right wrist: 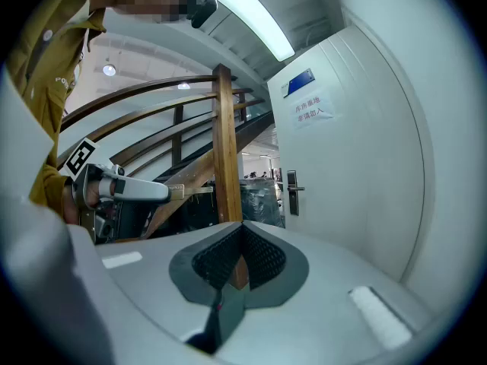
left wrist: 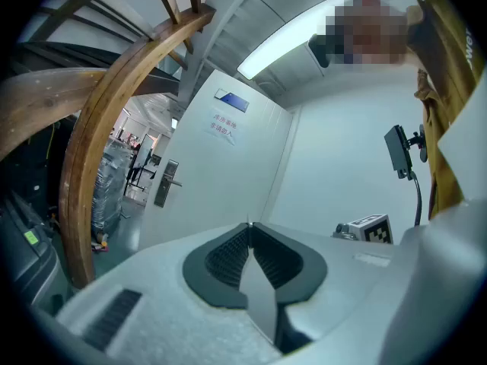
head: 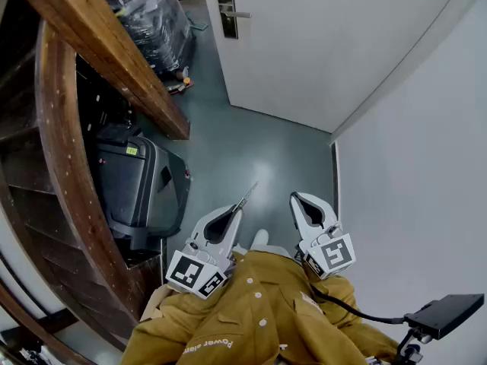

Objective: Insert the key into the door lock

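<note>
Two grippers hung side by side in front of the door (head: 327, 44), well short of it. The left gripper (head: 233, 213) had its jaws clamped on the key (head: 247, 195), whose thin blade stuck out past the tips toward the door. The right gripper (head: 295, 200) had its jaws pressed together on nothing. The lock (head: 225, 11), by the door's handle, stood well apart from the key.

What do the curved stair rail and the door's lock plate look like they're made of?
Rail: wood, probably varnished, going by its warm brown tone, visible grain and slight gloss. Lock plate: likely brushed metal, from its dull brassy sheen and flat, crisp edges.
</note>
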A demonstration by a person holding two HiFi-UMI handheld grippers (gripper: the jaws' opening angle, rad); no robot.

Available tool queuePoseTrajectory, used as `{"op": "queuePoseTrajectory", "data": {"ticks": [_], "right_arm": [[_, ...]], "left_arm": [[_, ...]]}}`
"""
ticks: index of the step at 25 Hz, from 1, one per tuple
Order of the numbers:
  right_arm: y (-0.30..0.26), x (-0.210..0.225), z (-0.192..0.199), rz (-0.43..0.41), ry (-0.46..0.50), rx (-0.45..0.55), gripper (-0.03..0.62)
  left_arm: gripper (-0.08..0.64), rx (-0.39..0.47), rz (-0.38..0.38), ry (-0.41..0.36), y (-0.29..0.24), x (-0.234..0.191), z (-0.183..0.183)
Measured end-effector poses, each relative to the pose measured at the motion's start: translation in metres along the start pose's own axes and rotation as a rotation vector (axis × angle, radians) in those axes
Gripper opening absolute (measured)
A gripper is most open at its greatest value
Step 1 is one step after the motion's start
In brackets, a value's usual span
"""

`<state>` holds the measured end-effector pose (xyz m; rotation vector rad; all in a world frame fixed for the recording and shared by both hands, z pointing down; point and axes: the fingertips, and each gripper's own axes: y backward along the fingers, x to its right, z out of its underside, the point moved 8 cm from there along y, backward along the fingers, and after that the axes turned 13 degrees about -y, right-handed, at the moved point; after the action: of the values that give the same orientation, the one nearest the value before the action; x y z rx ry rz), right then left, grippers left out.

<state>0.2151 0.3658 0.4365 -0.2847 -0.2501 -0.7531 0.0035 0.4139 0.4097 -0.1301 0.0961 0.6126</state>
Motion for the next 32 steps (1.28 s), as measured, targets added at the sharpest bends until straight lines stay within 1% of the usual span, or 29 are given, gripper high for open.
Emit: {"op": "queuePoseTrajectory", "data": {"ticks": [5,8,11,13,14,16,17,18,21,23,26,29,32], "right_arm": [[0.002,-0.007,0.005,-0.008,-0.01,-0.006,0.005],[0.007,-0.008,0.003,-0.015,-0.005,0.018,0.005],[0.009,-0.007,0.006,-0.014,0.001,-0.001,0.005],[0.011,-0.009,0.008,-0.043,-0.002,-0.006,0.005],[0.011,-0.011,0.008,-0.074,-0.016,-0.003,0.005],[0.012,-0.014,0.009,-0.144,-0.074,0.016,0.005],[0.011,-0.016,0.009,-0.164,-0.1,0.024,0.005],[0.011,-0.017,0.011,-0.169,-0.108,0.022,0.006],[0.005,-0.021,0.018,-0.152,-0.066,-0.029,0.005],[-0.003,-0.022,0.021,-0.155,-0.064,-0.041,0.005],[-0.023,-0.015,0.025,-0.155,-0.086,-0.052,0.005],[-0.048,-0.009,0.023,-0.13,-0.095,-0.078,0.005],[-0.082,-0.009,0.011,-0.11,-0.082,-0.083,0.005]], "left_arm": [[0.025,-0.007,-0.01,-0.004,0.009,0.002,0.0],[0.025,-0.005,-0.002,-0.009,0.008,0.008,0.0],[0.025,0.003,0.004,-0.012,0.007,0.011,0.0],[0.025,0.003,0.002,-0.01,0.008,0.013,0.002],[0.025,0.002,0.0,-0.007,0.009,0.014,0.003],[0.025,0.0,-0.006,0.0,0.012,0.015,0.006],[0.025,-0.001,-0.012,0.006,0.013,0.015,0.008],[0.025,-0.004,-0.017,0.016,0.014,0.014,0.01],[0.025,-0.02,-0.027,0.048,0.014,0.009,0.016],[0.025,-0.029,-0.025,0.057,0.011,0.001,0.017],[0.025,-0.033,-0.03,0.079,0.004,-0.02,0.021],[0.025,-0.034,-0.036,0.113,-0.005,-0.048,0.024],[0.025,-0.02,-0.025,0.13,-0.018,-0.084,0.018]]}}
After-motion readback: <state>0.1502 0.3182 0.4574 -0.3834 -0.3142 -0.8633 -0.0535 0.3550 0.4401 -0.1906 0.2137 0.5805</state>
